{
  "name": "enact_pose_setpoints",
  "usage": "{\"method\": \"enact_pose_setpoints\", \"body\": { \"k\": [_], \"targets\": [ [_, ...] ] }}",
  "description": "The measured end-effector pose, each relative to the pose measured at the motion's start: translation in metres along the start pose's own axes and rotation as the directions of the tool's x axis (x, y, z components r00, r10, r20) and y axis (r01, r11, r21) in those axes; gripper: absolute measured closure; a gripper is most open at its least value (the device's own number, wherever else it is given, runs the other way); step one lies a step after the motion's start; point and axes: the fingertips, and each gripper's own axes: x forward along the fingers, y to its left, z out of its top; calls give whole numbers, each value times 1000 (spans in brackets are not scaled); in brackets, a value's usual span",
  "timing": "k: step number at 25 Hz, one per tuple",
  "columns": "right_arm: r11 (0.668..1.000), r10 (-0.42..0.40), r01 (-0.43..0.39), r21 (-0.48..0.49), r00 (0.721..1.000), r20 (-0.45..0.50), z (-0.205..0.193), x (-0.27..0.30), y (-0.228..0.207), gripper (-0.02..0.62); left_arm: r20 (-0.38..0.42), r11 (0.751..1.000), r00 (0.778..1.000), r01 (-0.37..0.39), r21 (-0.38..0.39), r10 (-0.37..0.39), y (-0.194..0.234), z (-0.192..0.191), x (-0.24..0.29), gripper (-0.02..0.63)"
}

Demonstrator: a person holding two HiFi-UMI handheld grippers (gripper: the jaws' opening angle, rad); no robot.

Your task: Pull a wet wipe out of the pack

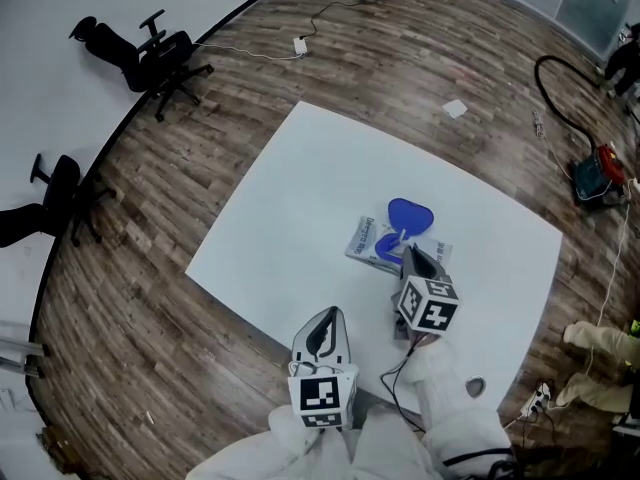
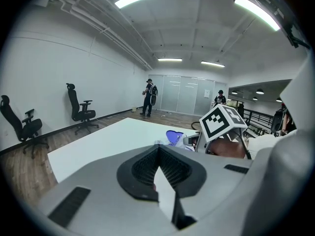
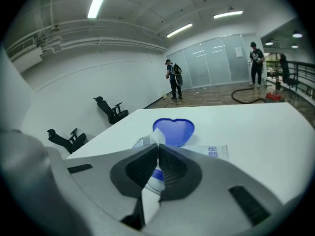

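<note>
The wet wipe pack (image 1: 372, 245) lies flat on the white table (image 1: 290, 218), its blue lid (image 1: 410, 213) flipped open at the far end. My right gripper (image 1: 409, 255) is right over the pack's opening, shut on a white wet wipe (image 3: 157, 137) whose tip sticks up between the pads. In the right gripper view the lid (image 3: 173, 130) and the pack's label (image 3: 216, 152) lie just beyond the jaws. My left gripper (image 1: 324, 316) hovers near the table's front edge, apart from the pack, shut with nothing held. The left gripper view shows the left gripper (image 2: 158, 149), the lid (image 2: 173, 136) and the right gripper's marker cube (image 2: 222, 123).
Two black office chairs (image 1: 150, 58) (image 1: 55, 198) stand by the curved white wall at left. A cable and a red machine (image 1: 597, 171) lie on the wood floor at right. People stand far off by the glass wall (image 3: 173, 77).
</note>
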Motion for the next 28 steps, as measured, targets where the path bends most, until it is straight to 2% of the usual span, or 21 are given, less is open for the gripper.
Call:
{"method": "enact_pose_setpoints", "body": {
  "k": [16,28],
  "targets": [
    [1000,-15,17,-20,995,103,41,-26,9,580,50,1000,999,21,11,-22,-2,18,-11,609],
    [999,-24,28,-29,989,145,65,-44,12,580,79,999,996,51,-4,-51,-10,27,-13,609]
  ]
}}
